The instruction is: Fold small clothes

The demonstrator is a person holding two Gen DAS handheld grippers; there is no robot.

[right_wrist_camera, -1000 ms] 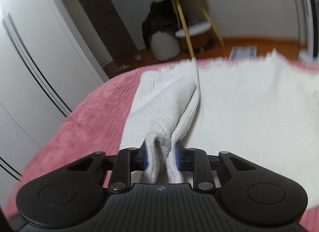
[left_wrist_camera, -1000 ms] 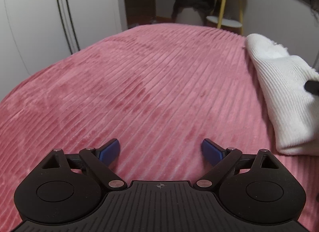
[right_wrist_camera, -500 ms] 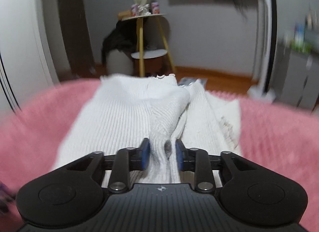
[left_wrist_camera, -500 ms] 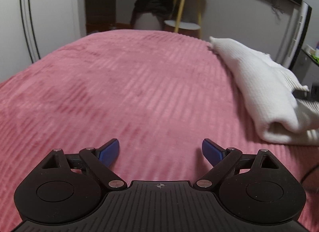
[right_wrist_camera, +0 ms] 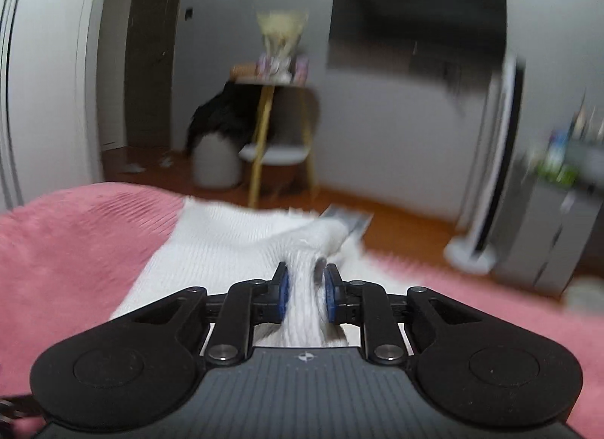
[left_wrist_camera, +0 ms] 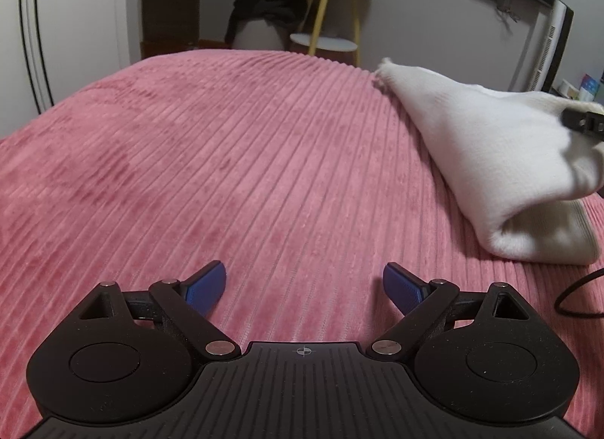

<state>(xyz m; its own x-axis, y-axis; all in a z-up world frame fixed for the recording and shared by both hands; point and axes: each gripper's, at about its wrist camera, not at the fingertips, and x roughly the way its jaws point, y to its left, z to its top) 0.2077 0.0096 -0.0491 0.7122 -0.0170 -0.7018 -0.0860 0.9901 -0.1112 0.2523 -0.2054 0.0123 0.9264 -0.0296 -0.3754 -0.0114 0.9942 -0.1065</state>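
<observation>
Garment: white knit top (left_wrist_camera: 487, 159) lay part-folded on the pink bed cover (left_wrist_camera: 226, 144), at its right side
Right gripper (right_wrist_camera: 305, 288): pressed together on a bunched fold of the knit, lifting it
Left gripper (left_wrist_camera: 304, 284): spread wide, holding nothing, low over bare cover
Bearing: knit lay ahead and to the right of the left gripper, well apart
Long axis: ran away toward the cover's far edge
Nearer gripper: the right
</observation>
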